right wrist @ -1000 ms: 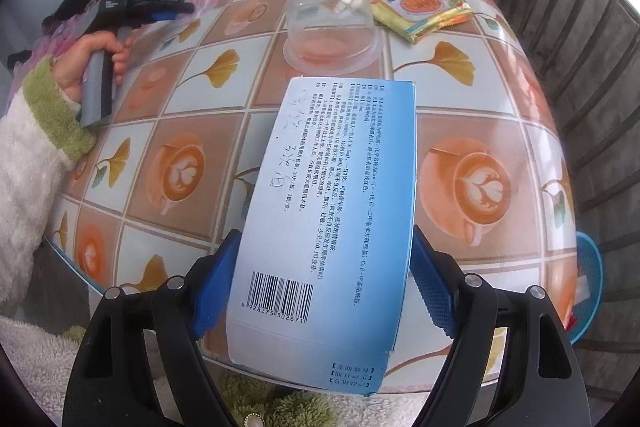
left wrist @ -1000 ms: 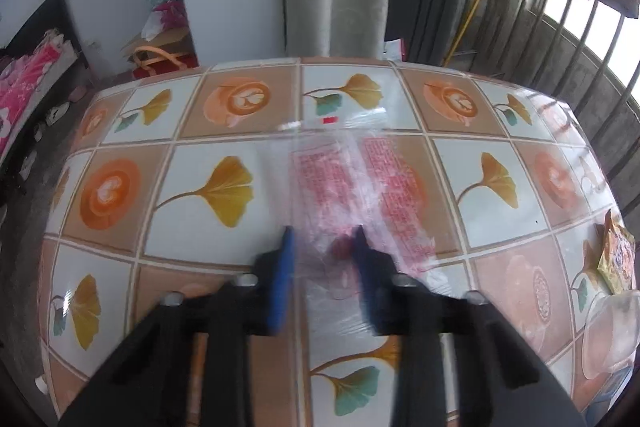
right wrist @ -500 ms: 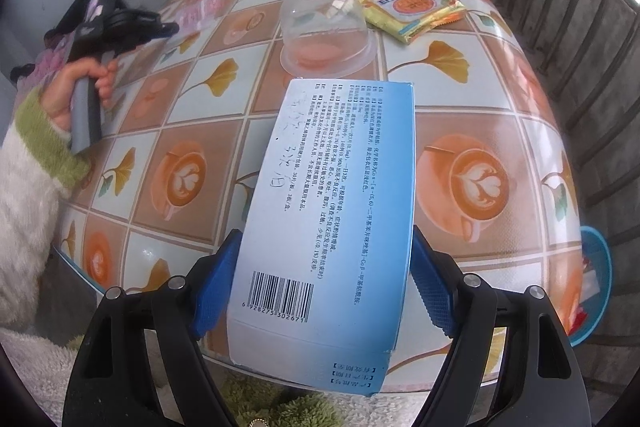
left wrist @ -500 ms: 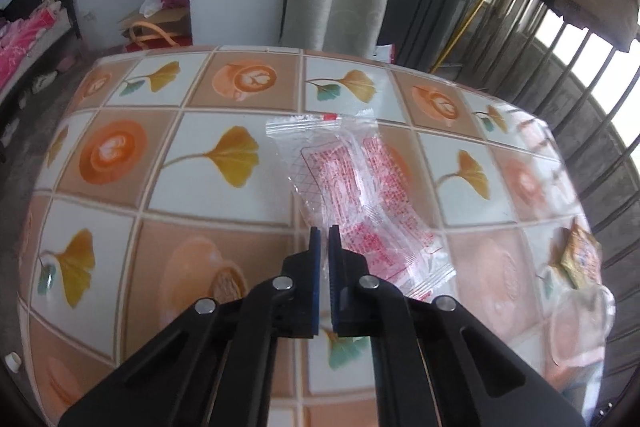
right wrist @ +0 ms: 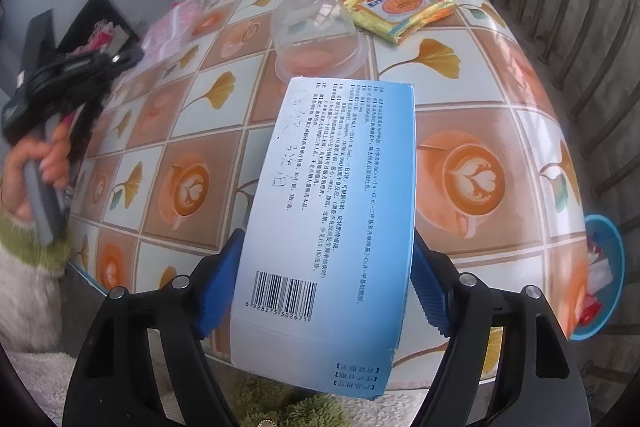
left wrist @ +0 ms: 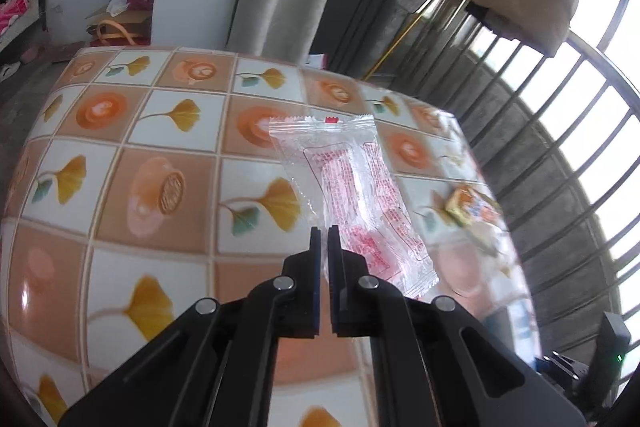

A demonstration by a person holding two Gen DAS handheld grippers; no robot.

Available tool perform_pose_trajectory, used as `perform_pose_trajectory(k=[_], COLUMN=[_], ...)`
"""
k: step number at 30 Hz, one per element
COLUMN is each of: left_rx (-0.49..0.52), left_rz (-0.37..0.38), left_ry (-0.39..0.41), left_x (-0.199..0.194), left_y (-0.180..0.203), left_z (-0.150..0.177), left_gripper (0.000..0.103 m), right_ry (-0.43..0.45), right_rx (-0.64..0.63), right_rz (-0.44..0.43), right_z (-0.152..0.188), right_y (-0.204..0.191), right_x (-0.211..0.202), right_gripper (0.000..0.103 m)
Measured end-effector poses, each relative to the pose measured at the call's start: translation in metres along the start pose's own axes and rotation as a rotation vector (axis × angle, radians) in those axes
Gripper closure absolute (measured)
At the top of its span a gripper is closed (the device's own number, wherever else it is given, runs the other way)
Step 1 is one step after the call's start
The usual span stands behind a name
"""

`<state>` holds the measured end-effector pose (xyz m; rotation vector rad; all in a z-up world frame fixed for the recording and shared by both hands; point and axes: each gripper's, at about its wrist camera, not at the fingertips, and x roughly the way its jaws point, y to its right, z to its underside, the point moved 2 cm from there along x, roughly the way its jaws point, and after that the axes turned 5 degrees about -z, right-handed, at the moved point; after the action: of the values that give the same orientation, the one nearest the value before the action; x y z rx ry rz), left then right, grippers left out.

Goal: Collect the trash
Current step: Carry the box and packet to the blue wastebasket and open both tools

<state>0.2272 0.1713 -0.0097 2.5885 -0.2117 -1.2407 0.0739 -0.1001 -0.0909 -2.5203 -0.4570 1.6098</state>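
On a table (right wrist: 500, 131) with a ginkgo-and-coffee-cup cloth, both carries look under way: the left gripper (left wrist: 324, 231) pinches a clear wrapper (left wrist: 352, 195) nearly closed, the right gripper (right wrist: 324, 291) clamps a blue box (right wrist: 332, 211), next toward the blue bin (right wrist: 608, 267) at 3 o'clock.

Cup (right wrist: 318, 35) sits upside down on the table (right wrist: 480, 131) toward its far edge, snack packet (right wrist: 398, 9) just beside it nearer the far right corner. Box (right wrist: 332, 227) overhangs the near edge, between the right gripper's (right wrist: 320, 291) fingers. Wrapper (left wrist: 352, 195) is above the table's left side, pinched at the left gripper (left wrist: 324, 239); bin (right wrist: 600, 275) is below the right edge.
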Motion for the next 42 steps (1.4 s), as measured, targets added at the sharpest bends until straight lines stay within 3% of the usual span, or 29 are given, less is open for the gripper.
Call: perform_pose_trajectory(k=[10, 23, 33, 42], left_rx=[-0.020, 0.048, 0.113, 0.232], left_rz=[0.042, 0.079, 0.130, 0.240], left_ry=[0.034, 0.121, 0.138, 0.130], left_x=[-0.043, -0.088, -0.102, -0.105], left_y=[0.015, 0.051, 0.094, 0.163], left_z=[0.024, 0.021, 0.025, 0.028], left_gripper=[0.100, 0.100, 0.100, 0.100], right_ry=[0.037, 0.098, 0.165, 0.252], right_rx=[0.036, 0.060, 0.096, 0.176], right_rz=[-0.034, -0.064, -0.080, -0.083], right_z=[0.002, 0.011, 0.024, 0.041], right_y=[0.006, 0.010, 0.021, 0.050], right_x=[-0.013, -0.037, -0.060, -0.094], right_gripper=[0.032, 0.033, 0.033, 0.033])
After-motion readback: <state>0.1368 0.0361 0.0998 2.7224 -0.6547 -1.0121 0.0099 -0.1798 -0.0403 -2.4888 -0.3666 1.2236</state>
